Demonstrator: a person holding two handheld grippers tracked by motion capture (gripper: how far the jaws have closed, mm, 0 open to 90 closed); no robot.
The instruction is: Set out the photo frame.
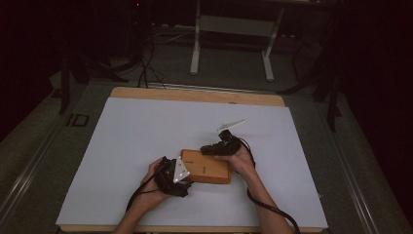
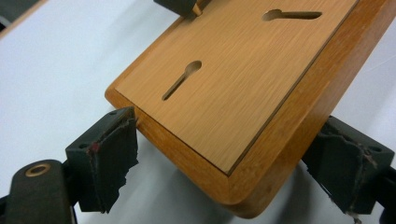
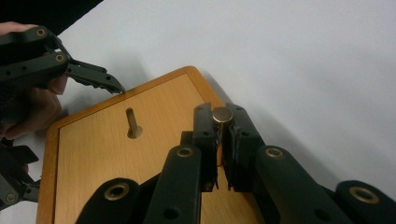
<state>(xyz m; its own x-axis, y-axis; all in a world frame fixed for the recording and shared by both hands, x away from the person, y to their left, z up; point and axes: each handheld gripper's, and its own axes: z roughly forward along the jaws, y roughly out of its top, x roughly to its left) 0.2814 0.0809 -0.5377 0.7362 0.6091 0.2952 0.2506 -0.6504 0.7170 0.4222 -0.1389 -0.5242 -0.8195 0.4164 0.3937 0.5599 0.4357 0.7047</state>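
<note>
While both hands work at the near middle of the counter, the scene reads as follows.
Counter (image 1: 146,126): covered by a white sheet, wooden edge showing at the far side.
Wooden board (image 1: 207,166): lies flat at the near middle of the counter, between the two hands; its upturned face has two keyhole slots (image 2: 181,80).
Left tongs (image 1: 176,176): at the board's near-left end; in the left gripper view the jaws straddle one corner of the board, one pad (image 2: 109,154) touching the edge, the other close against the opposite side. Clamped or merely bracketing: cannot tell.
Right tongs (image 1: 214,147): at the board's far-right edge, jaws close together and clamped on a small brass peg (image 3: 222,115), held upright above the board's face.
White strip (image 1: 230,125): lies on the sheet just beyond the right tongs, apart from the board.
</note>
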